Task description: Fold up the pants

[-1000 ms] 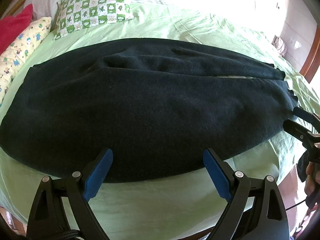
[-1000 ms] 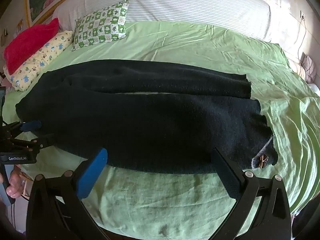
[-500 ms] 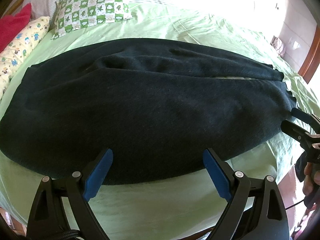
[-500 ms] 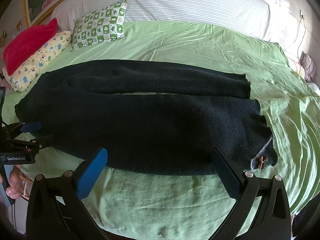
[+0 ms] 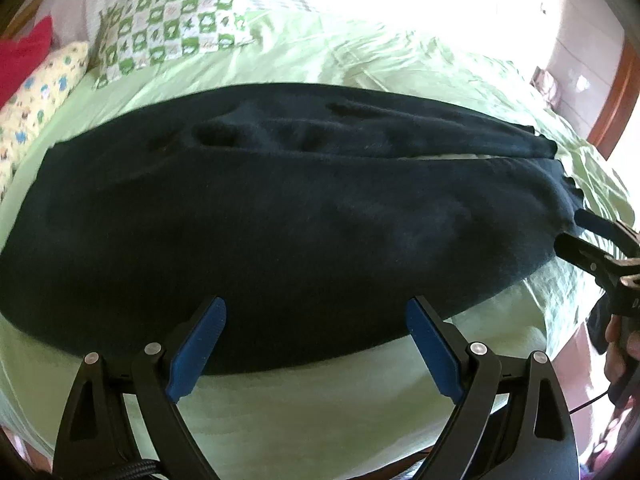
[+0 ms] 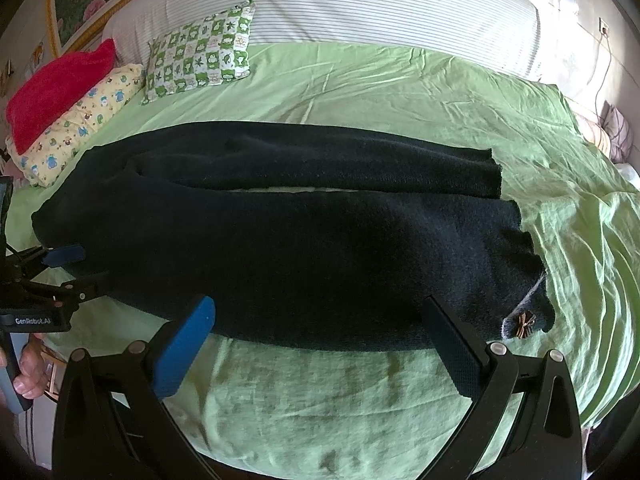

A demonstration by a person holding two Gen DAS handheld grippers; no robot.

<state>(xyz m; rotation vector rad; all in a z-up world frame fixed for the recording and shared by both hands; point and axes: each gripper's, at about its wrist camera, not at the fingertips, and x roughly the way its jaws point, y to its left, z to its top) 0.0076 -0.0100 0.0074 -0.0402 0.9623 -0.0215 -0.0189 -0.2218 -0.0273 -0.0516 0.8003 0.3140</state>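
Dark navy pants (image 5: pixel 280 220) lie flat across a green bed sheet (image 5: pixel 320 400), both legs side by side, waist to the left and hems to the right; they also show in the right wrist view (image 6: pixel 300 248). My left gripper (image 5: pixel 316 340) is open, its blue pads at the pants' near edge toward the waist end. My right gripper (image 6: pixel 320 344) is open at the near edge toward the hem end, beside a small brown bow (image 6: pixel 522 322) on the fabric. Each gripper shows in the other's view: the right gripper (image 5: pixel 588 236) by the hem, the left gripper (image 6: pixel 76 268) by the waist.
A green checked pillow (image 6: pixel 200 56), a yellow patterned pillow (image 6: pixel 80 120) and a red cushion (image 6: pixel 56 84) lie at the far left by the striped headboard (image 6: pixel 360 8). The bed's near edge runs just under both grippers.
Both grippers have moved slightly closer to the pants' near edge; both stay open. The pants have not visibly moved.
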